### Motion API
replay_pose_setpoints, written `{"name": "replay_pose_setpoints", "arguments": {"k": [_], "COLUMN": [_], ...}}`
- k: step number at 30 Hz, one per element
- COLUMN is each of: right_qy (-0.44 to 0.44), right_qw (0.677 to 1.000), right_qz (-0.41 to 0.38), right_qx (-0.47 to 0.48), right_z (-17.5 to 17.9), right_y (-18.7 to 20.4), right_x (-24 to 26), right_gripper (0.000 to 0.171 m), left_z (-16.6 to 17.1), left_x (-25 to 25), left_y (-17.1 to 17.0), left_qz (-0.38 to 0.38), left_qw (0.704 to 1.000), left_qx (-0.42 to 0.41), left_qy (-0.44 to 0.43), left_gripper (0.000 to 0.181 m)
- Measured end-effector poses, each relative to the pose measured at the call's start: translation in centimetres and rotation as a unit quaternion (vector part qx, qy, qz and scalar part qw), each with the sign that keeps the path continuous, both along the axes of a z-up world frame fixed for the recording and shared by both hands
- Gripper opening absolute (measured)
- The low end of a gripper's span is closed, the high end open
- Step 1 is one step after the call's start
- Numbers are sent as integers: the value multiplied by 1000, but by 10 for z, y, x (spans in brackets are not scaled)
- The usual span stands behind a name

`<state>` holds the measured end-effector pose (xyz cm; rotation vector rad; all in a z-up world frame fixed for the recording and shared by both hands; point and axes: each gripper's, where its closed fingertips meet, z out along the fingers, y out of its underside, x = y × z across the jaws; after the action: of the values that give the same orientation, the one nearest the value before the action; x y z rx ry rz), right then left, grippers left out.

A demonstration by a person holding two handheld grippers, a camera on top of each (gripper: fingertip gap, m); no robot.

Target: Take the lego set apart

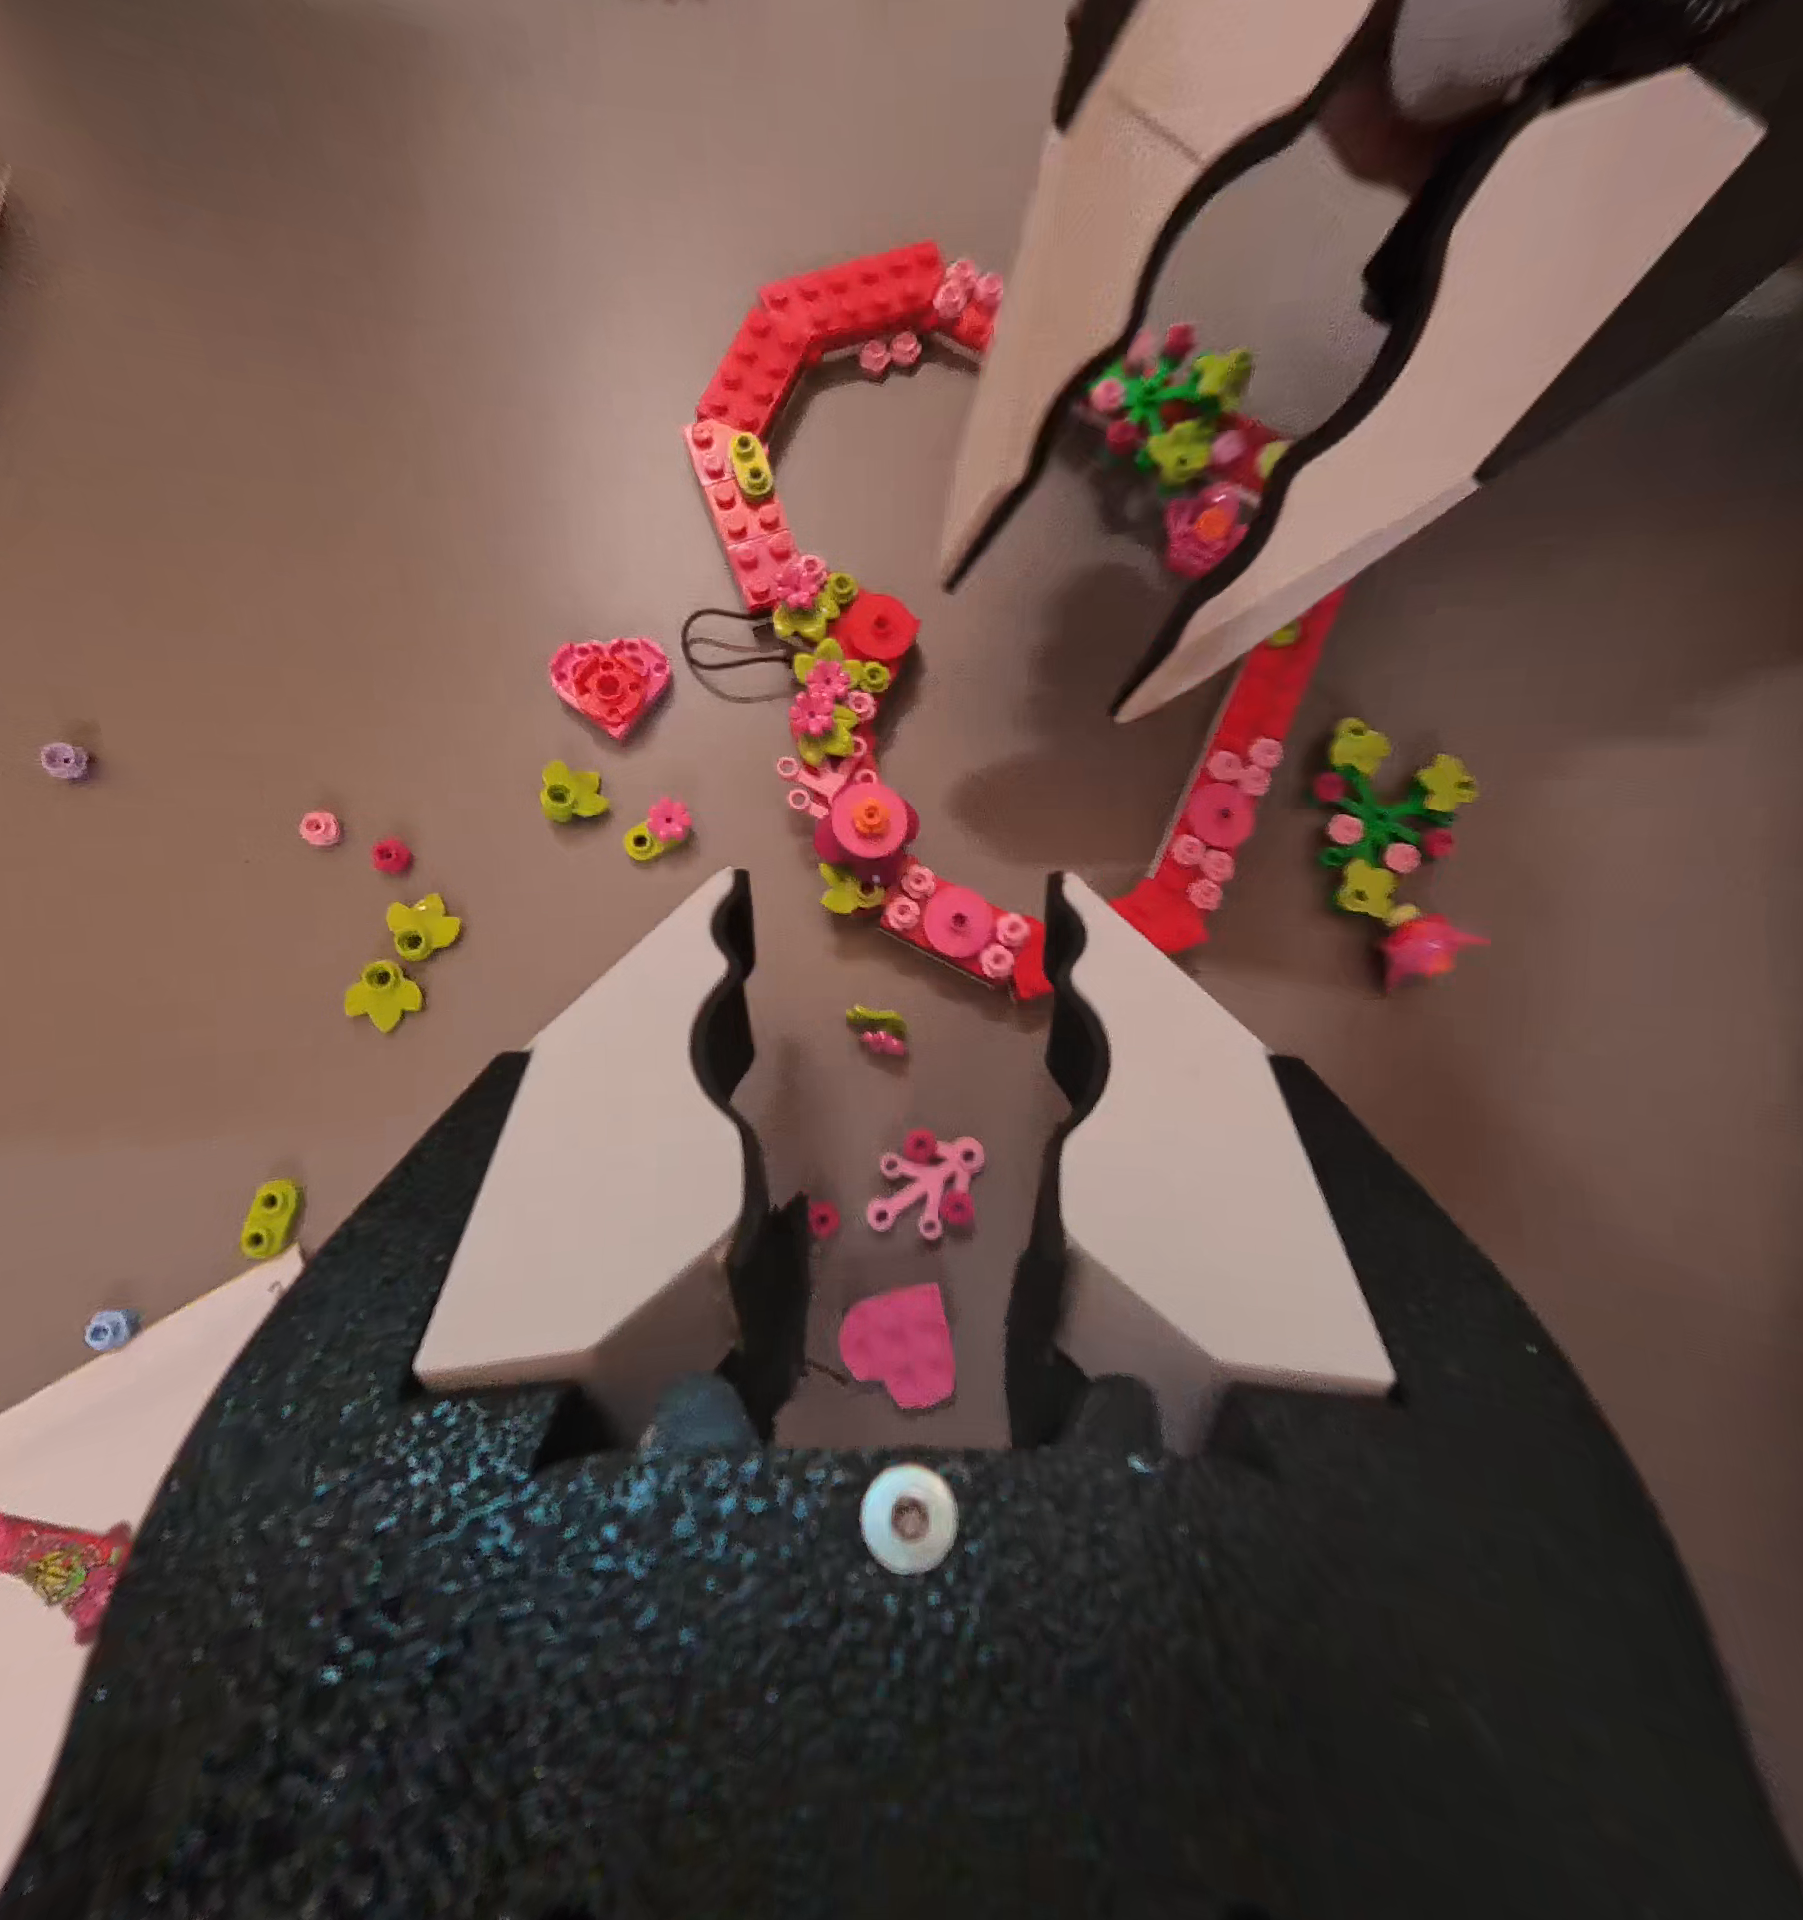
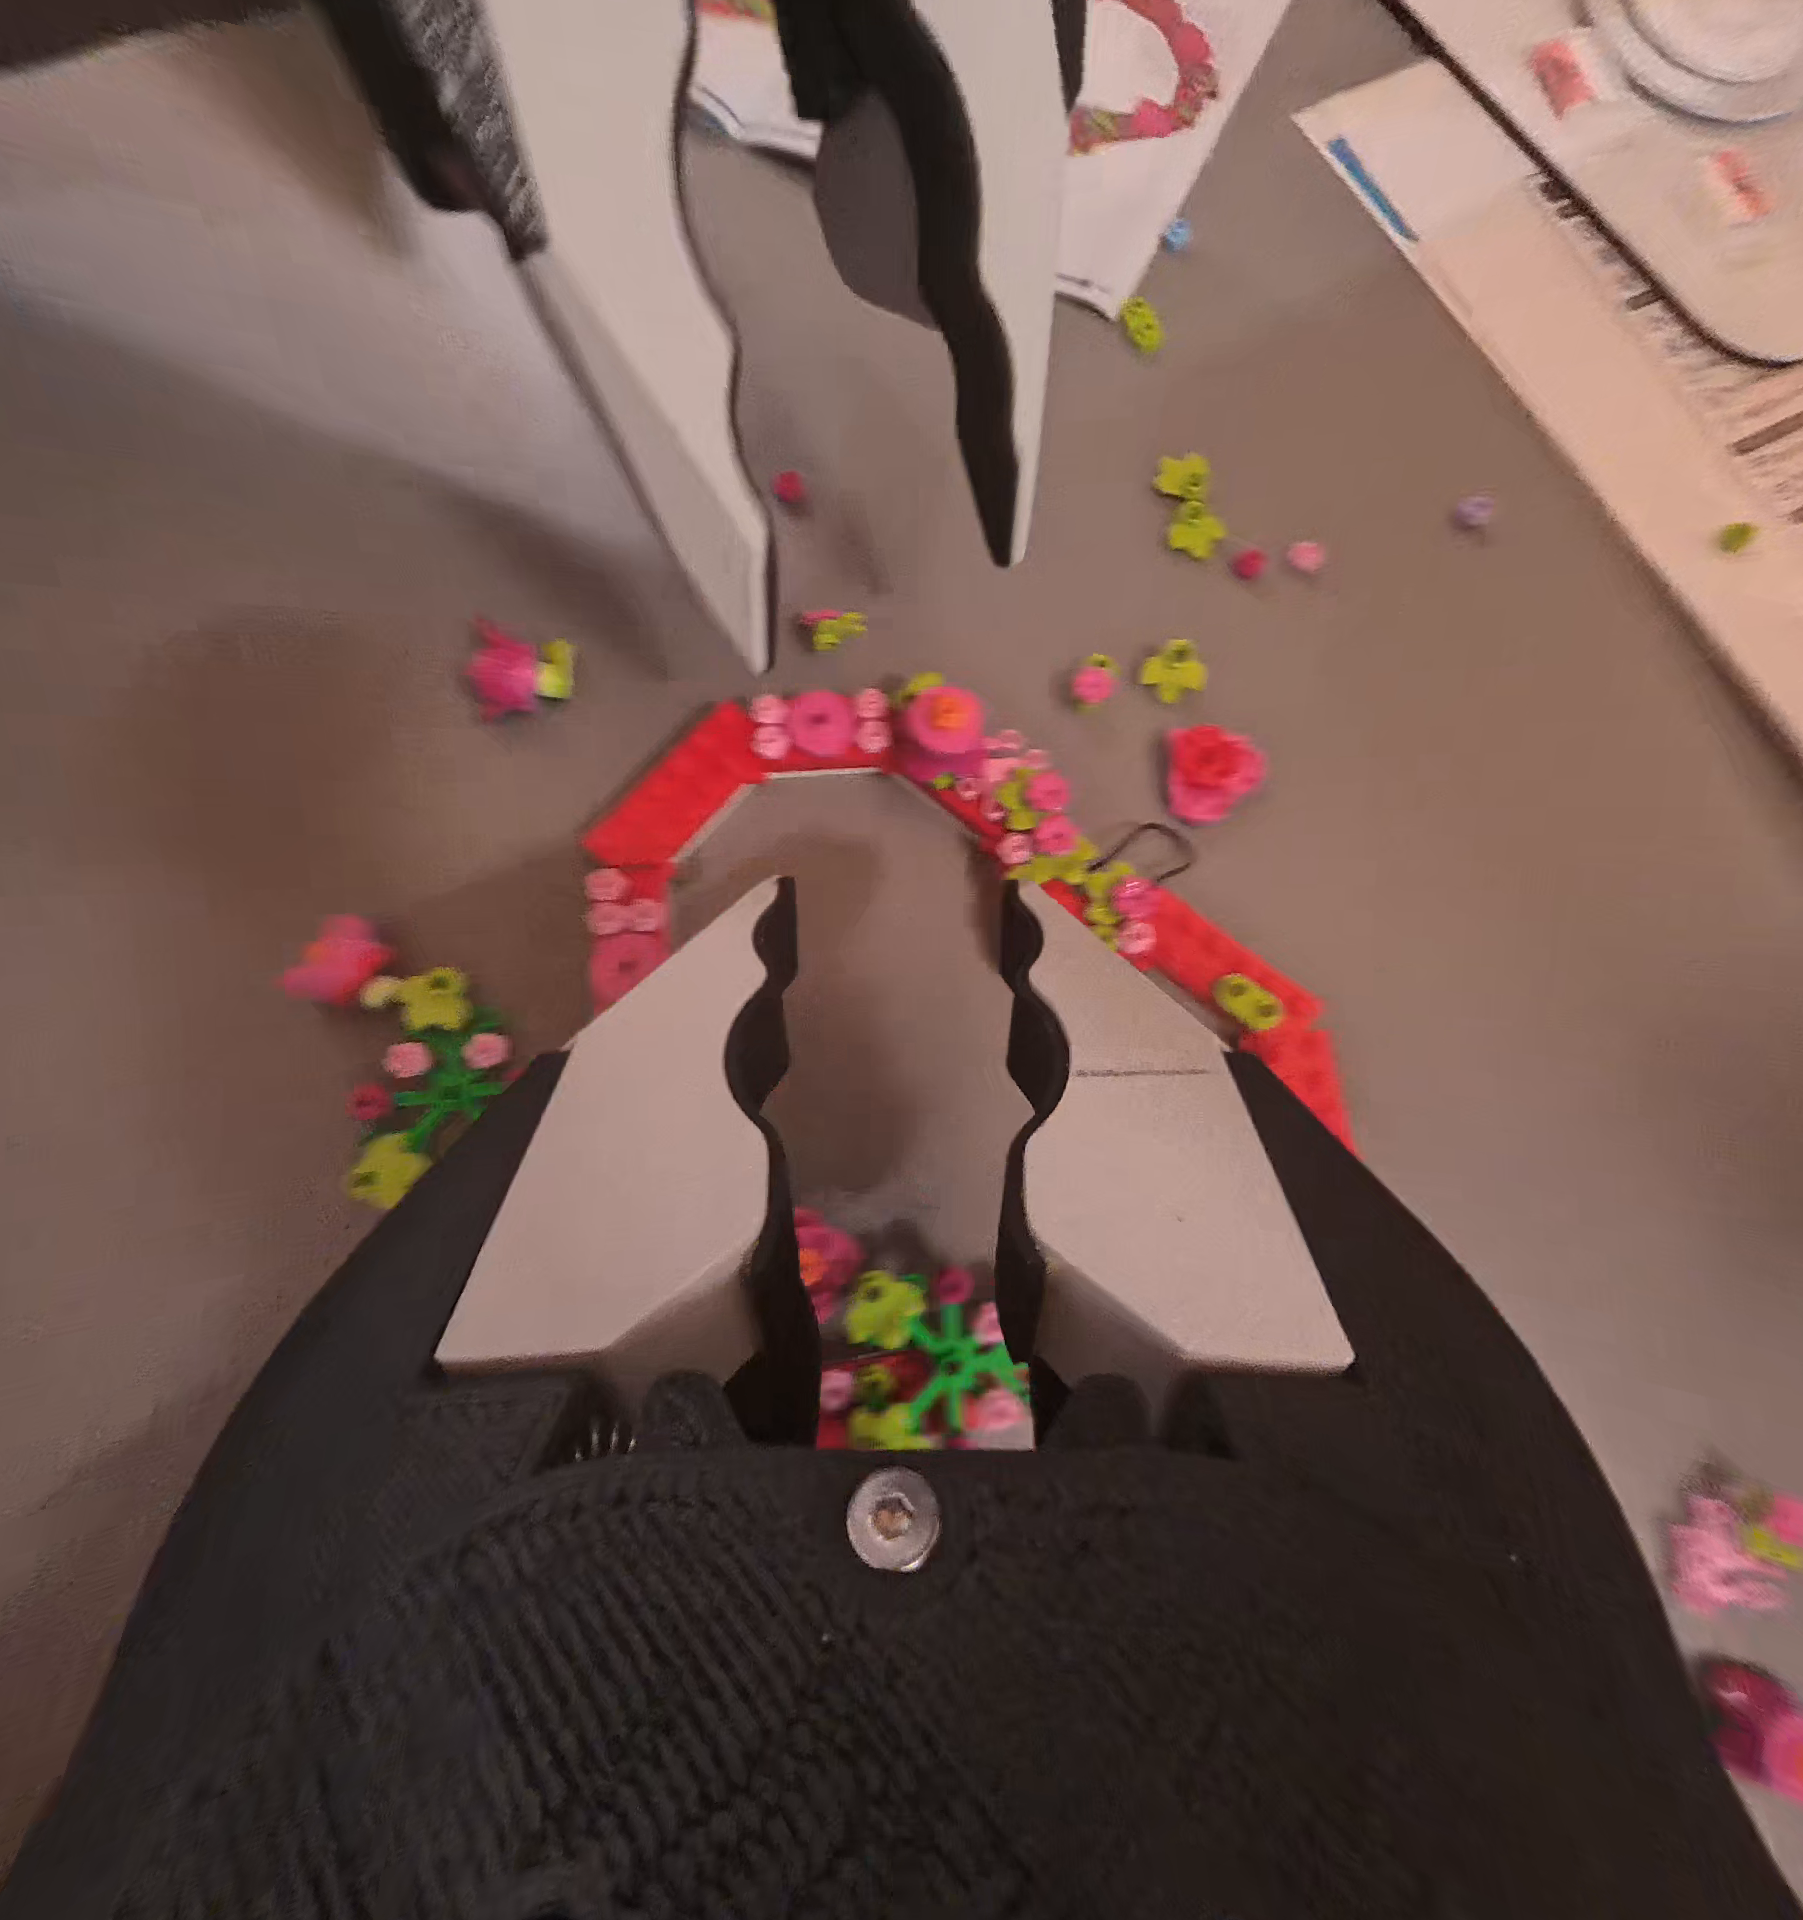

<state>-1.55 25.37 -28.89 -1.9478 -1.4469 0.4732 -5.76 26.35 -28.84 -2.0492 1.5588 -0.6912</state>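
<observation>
The lego set is a red heart-shaped frame point(image 1: 772, 343) studded with pink flowers and lime leaves, lying flat on the brown table. My left gripper point(image 1: 897, 894) is open and empty, just short of the frame's lower tip. My right gripper point(image 1: 1037, 649) is open and empty above the frame's inside, with a green stem cluster point(image 1: 1177, 416) showing between its fingers. In the right wrist view the right gripper point(image 2: 899, 888) hovers inside the frame point(image 2: 710, 758), and the left gripper point(image 2: 881, 603) faces it from beyond. The same cluster point(image 2: 918, 1351) lies near the fingers' base.
Loose pieces are scattered around: a pink heart point(image 1: 611, 681), lime leaves point(image 1: 424, 925), a pink branch point(image 1: 928, 1184), a magenta heart plate point(image 1: 897, 1345), another green stem cluster point(image 1: 1385, 821). An instruction sheet point(image 2: 1136, 135) and a box point(image 2: 1603, 312) lie at the table's edge. The gap from one gripper's tips to the other's is roughly 5 centimeters.
</observation>
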Motion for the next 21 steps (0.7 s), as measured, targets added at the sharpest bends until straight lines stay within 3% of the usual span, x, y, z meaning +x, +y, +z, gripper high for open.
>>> {"name": "replay_pose_setpoints", "arguments": {"k": [6,10,13,14,21], "right_qy": [-68,-70,-71,-71,-73], "right_qw": [996,993,991,991,992], "right_qz": [54,87,103,108,103], "right_qx": [-1,-24,-38,-42,-25], "right_z": [-21,-24,-25,-26,-26], "right_y": [33,35,32,30,29], "right_x": [-13,-20,-22,-23,-24], "right_gripper": [41,28,26,17,14], "left_z": [-34,-36,-36,-36,-34], "left_x": [15,15,14,14,13], "left_y": [4,4,3,5,5], "left_qz": [-1,-3,-7,-8,-14], "left_qw": [995,996,997,997,992], "left_qx": [8,-3,2,15,112], "left_qy": [98,89,78,76,54], "left_gripper": [40,21,20,20,19]}}
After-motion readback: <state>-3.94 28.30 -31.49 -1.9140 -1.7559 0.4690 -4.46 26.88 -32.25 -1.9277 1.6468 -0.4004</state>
